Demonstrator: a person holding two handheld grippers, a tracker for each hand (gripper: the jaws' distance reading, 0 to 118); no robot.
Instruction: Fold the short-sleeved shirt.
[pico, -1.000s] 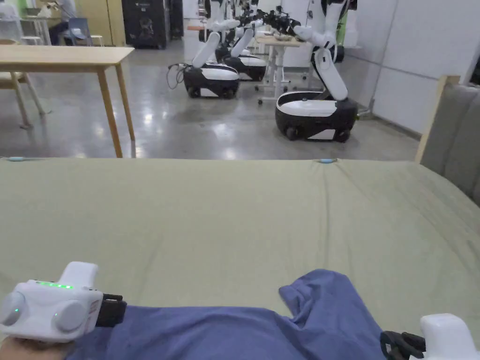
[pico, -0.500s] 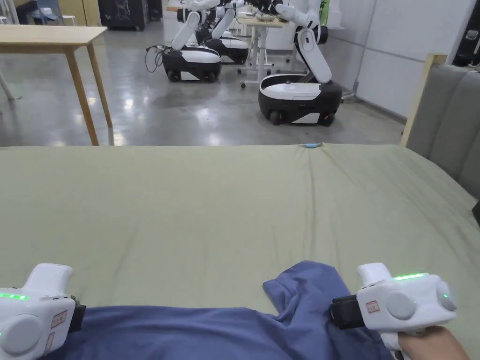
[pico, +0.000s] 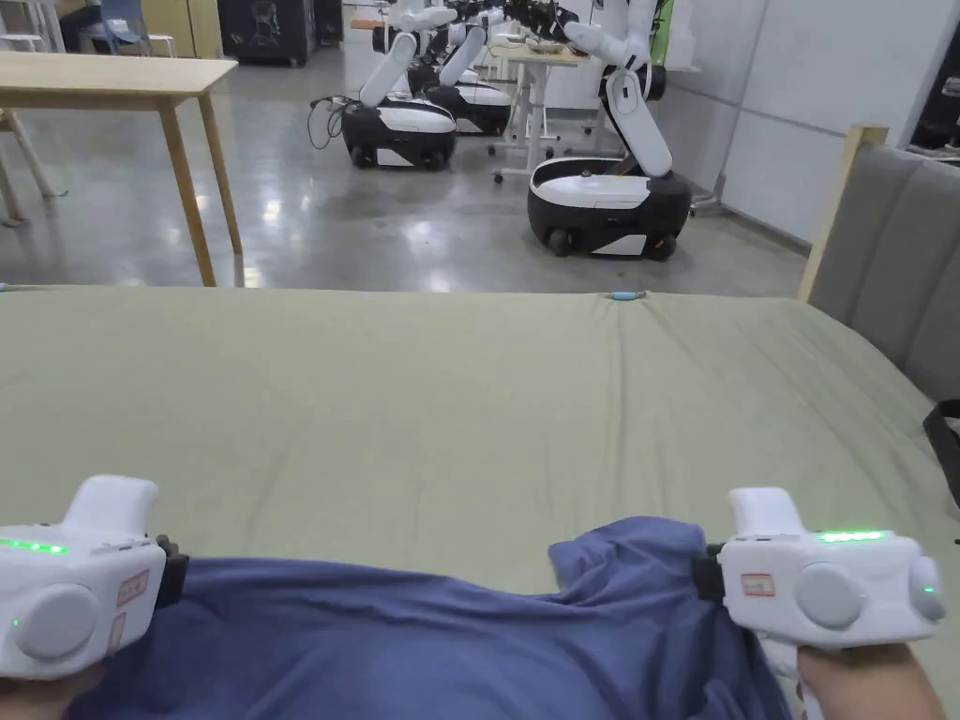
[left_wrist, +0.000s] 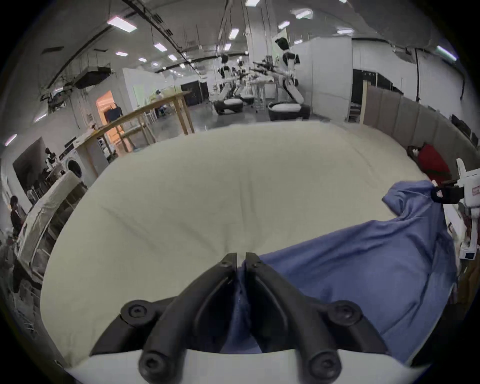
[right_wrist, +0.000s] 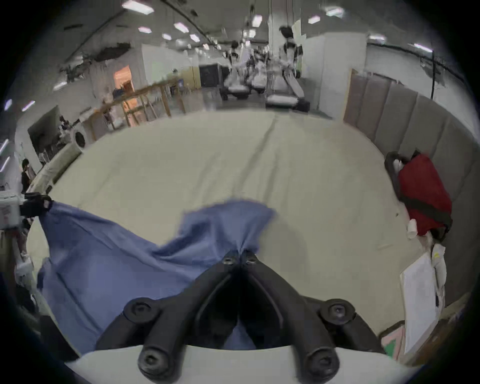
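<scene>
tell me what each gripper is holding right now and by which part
Both hold the blue shirt. The left gripper is shut on its left edge; the right gripper is shut on the fabric at the base of the sleeve.

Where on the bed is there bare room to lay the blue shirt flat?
Free: the green sheet between the shirt and the far edge. Crowded: the right side by the grey headboard, where a red bag lies. The left gripper and right gripper hold the shirt.
</scene>
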